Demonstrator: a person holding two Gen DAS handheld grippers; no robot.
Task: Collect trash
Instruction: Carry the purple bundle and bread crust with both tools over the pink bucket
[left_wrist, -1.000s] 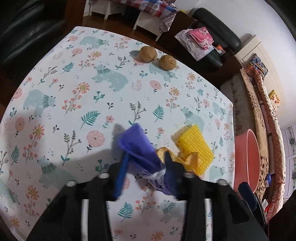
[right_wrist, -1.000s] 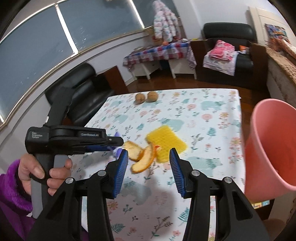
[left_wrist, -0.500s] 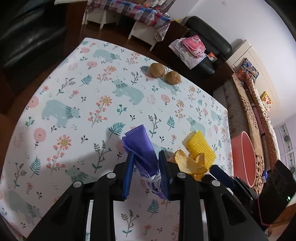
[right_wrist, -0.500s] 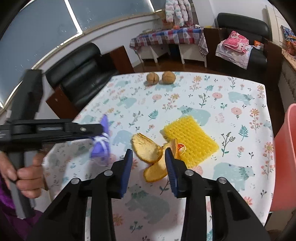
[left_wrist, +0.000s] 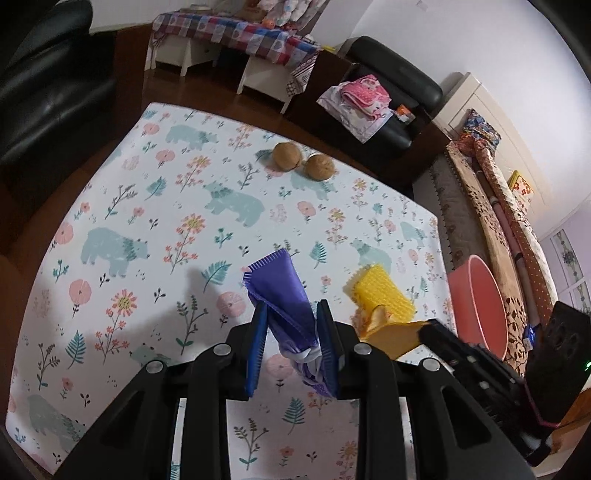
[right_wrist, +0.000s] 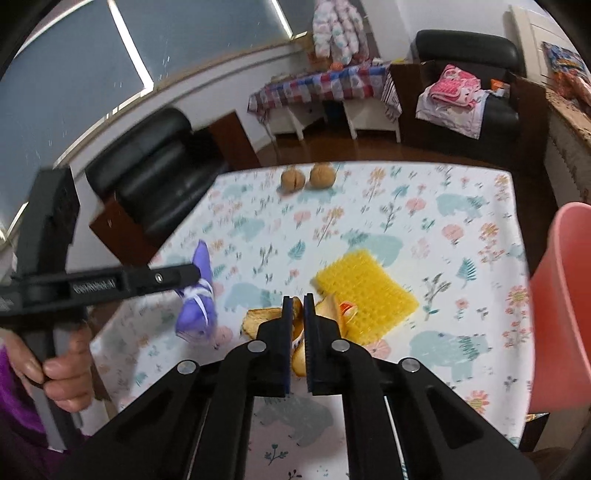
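Note:
A crumpled purple wrapper (left_wrist: 280, 291) hangs just above the floral tablecloth (left_wrist: 147, 229), pinched between the blue pads of my left gripper (left_wrist: 291, 306). The right wrist view shows the same wrapper (right_wrist: 197, 306) lifted at the left gripper's tip (right_wrist: 195, 271). My right gripper (right_wrist: 298, 299) is shut on a curled orange peel (right_wrist: 258, 319) lying next to a yellow bumpy pad (right_wrist: 365, 291). From the left wrist view, the peel (left_wrist: 391, 338) sits at the right gripper's tip, in front of the yellow pad (left_wrist: 380, 291).
A pink bucket (left_wrist: 476, 302) stands off the table's right edge and looms close at the right (right_wrist: 561, 306). Two walnuts (left_wrist: 303, 162) rest near the far table edge. Black armchairs and a wooden floor surround the table. A hand (right_wrist: 62, 373) grips the left gripper's handle.
My right gripper moved in over the orange peel and its jaws closed on it. My left gripper tightened on the purple wrapper and lifted it slightly off the cloth.

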